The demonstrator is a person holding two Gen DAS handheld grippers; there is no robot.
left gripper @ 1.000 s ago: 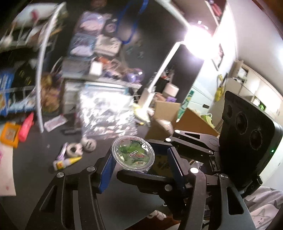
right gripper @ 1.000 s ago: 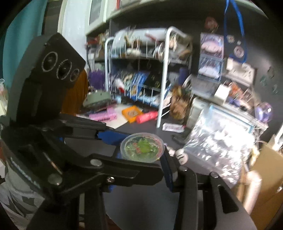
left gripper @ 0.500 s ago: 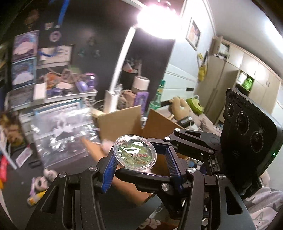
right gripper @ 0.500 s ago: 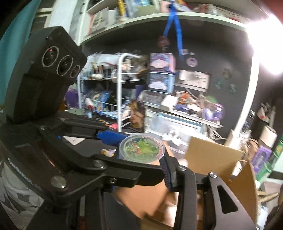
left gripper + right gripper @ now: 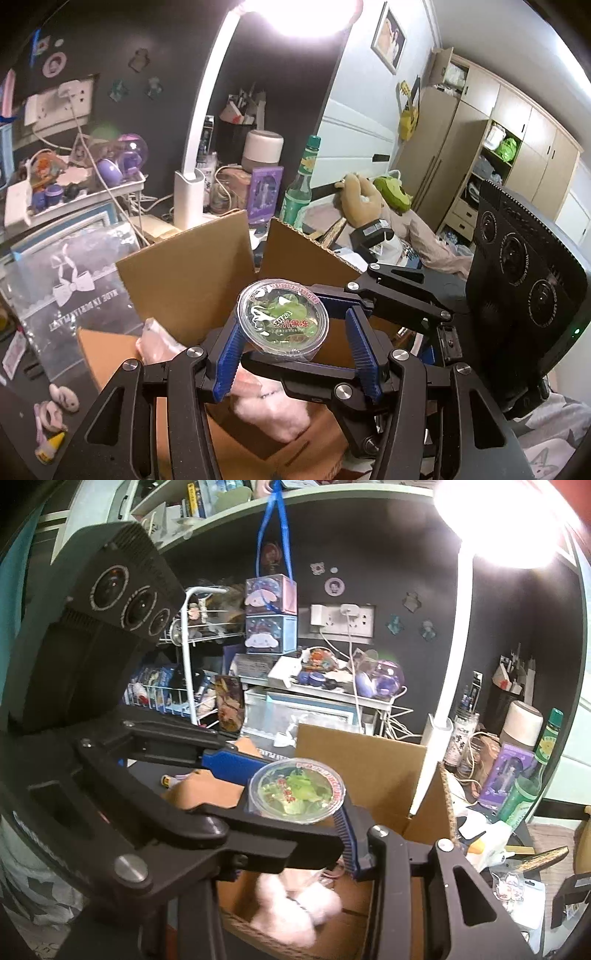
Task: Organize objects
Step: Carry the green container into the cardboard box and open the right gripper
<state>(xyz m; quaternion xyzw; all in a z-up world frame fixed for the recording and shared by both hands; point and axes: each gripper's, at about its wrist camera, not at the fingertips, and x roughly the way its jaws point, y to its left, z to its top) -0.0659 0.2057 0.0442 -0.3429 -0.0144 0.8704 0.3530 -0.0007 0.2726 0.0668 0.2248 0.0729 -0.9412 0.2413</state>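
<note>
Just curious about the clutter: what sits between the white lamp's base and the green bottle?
A purple box and, behind it, a pale cylinder with cables around them. Both wrist views show this.

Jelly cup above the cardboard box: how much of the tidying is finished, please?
Done: a pink fluffy item already lies in the cardboard box. In hand: the jelly cup is held above the open box, not yet released. Left: lowering it in, then likely the small items on the dark desk.
</note>
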